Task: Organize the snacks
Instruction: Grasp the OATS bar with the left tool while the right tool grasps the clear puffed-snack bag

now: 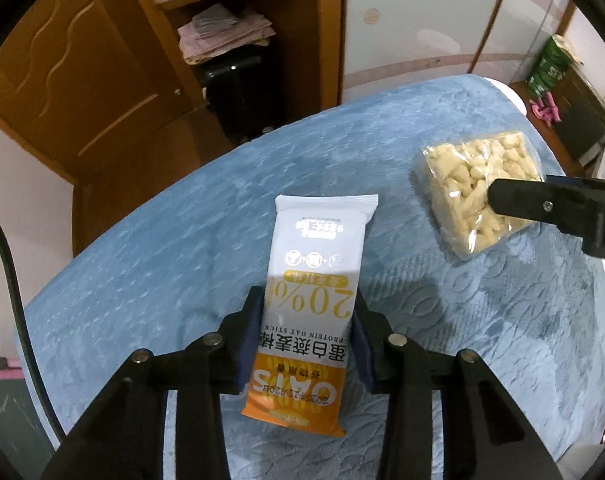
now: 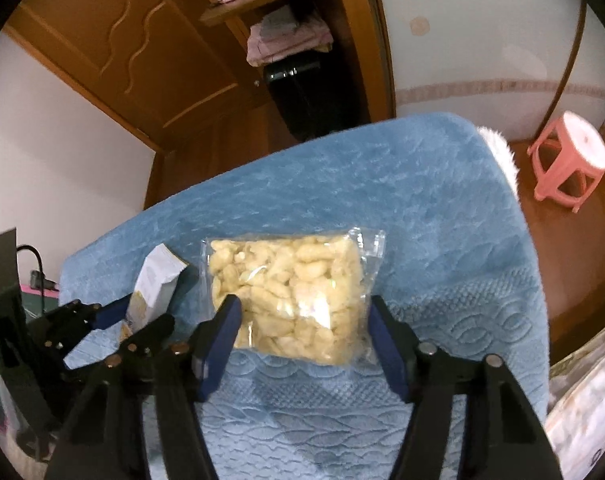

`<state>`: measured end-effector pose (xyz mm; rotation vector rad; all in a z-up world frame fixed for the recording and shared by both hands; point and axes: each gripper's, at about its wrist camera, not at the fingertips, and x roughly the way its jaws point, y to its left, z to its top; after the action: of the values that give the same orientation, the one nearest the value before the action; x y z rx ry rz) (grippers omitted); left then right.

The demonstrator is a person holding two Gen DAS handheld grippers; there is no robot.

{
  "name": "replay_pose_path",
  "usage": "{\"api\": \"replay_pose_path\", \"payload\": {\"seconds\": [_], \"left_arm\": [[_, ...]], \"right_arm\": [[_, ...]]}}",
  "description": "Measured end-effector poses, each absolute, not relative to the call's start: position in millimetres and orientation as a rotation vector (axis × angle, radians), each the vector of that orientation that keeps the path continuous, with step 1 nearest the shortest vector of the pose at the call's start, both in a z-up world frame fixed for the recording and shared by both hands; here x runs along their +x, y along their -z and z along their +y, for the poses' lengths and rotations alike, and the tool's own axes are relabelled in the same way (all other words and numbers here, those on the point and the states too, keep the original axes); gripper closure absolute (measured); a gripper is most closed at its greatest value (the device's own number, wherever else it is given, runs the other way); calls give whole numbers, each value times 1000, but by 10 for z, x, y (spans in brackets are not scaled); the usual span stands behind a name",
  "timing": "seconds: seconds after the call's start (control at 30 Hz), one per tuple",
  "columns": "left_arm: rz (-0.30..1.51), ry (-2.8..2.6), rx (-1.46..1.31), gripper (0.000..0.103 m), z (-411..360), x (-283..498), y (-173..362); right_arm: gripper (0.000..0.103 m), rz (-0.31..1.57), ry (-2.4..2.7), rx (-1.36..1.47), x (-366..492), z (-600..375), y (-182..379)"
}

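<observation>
While our left tongs (image 1: 306, 344) clamp the white-and-orange oat bar (image 1: 314, 304), our right tongs (image 2: 302, 336) straddle the clear bag of pale puffs (image 2: 290, 292), seemingly not yet pressing.

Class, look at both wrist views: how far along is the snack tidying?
Done: nothing looks sorted yet; both snacks sit on the blue towel. In hand: the left gripper is clamped on the oat bar packet; the right gripper straddles the clear snack bag, jaws not pressing. Left: placing both.
</observation>
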<state>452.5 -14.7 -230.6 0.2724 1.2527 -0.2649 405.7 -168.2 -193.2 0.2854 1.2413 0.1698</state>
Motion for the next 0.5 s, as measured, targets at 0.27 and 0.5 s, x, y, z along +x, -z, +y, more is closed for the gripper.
{"api": "replay_pose_path", "payload": {"seconds": [0.27,0.5], "left_arm": [[1234,256,262,65,5,4249,2017],[1215,260,248,65,78,3954,1717]], "right_arm": [[68,1216,-170,227,3845,-1690,1659],[68,1218,-184,239,3601,-1703,1543]]}}
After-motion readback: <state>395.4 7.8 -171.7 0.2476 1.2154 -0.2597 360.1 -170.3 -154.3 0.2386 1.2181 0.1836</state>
